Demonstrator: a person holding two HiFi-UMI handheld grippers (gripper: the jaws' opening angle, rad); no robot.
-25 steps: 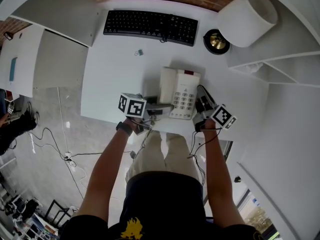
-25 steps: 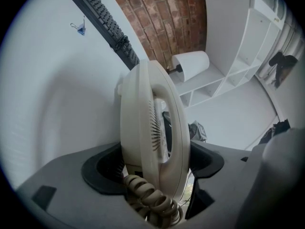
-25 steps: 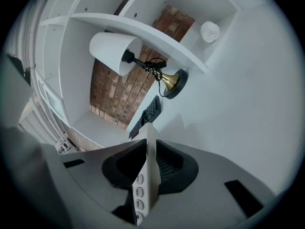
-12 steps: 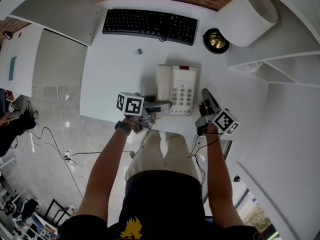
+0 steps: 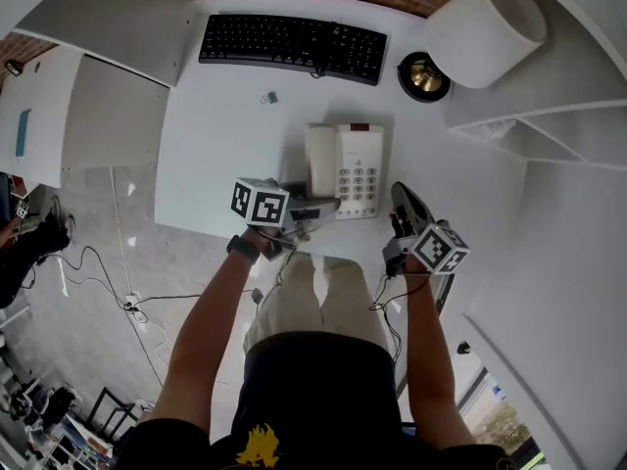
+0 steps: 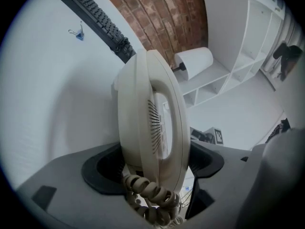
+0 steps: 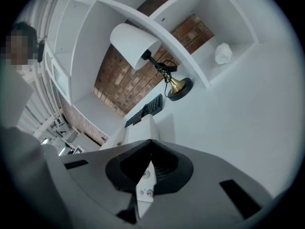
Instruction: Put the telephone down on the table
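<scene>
Clamping the phone [image 6: 148, 120] by its near end, the left gripper [image 6: 153, 162] has both jaws pressed against the cream casing. The coiled cord [image 6: 151, 194] is bunched just below them. In the head view the phone [image 5: 355, 169] lies keypad-up straight ahead of this gripper [image 5: 315, 207], over the table [image 5: 220, 160]. I cannot tell whether its base touches the top. Beyond the phone, further ahead of the left gripper, lies a keyboard [image 5: 292, 47], with a clip [image 5: 270, 98] nearer and to the left. The right gripper [image 5: 400, 196] hangs to the phone's right, apart from it. Its jaws are drawn fully together with nothing between them. Well ahead of the right gripper stands a lamp [image 5: 478, 35].
</scene>
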